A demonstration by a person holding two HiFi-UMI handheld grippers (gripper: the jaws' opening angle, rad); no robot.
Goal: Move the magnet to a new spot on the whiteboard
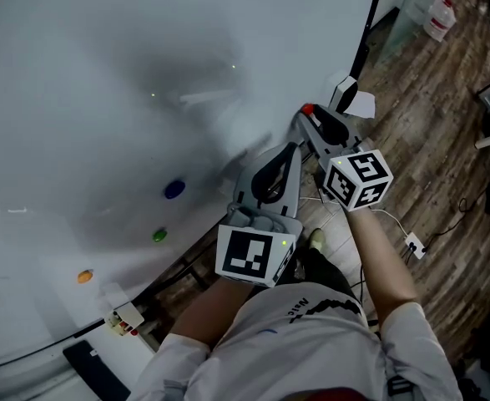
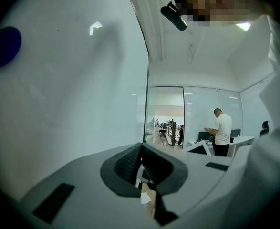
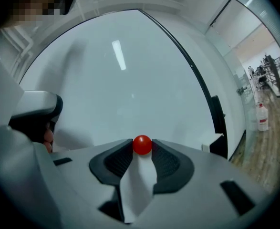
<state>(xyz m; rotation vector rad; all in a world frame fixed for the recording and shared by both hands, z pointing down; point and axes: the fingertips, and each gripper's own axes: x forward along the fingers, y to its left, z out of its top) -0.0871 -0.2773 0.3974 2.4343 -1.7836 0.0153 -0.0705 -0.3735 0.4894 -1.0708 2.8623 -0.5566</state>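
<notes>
We pinch the small round red magnet (image 3: 142, 144) in our right gripper (image 3: 142, 147), not yet placed on the glossy whiteboard (image 3: 130, 85); left gripper (image 2: 140, 151) closed, empty.

An office is indicated: a large whiteboard (image 1: 103, 73) is mounted beside glass partitions (image 2: 202, 111), desks (image 2: 240, 139) are seen beyond, and wood-plank flooring (image 1: 445, 132) is laid.
</notes>
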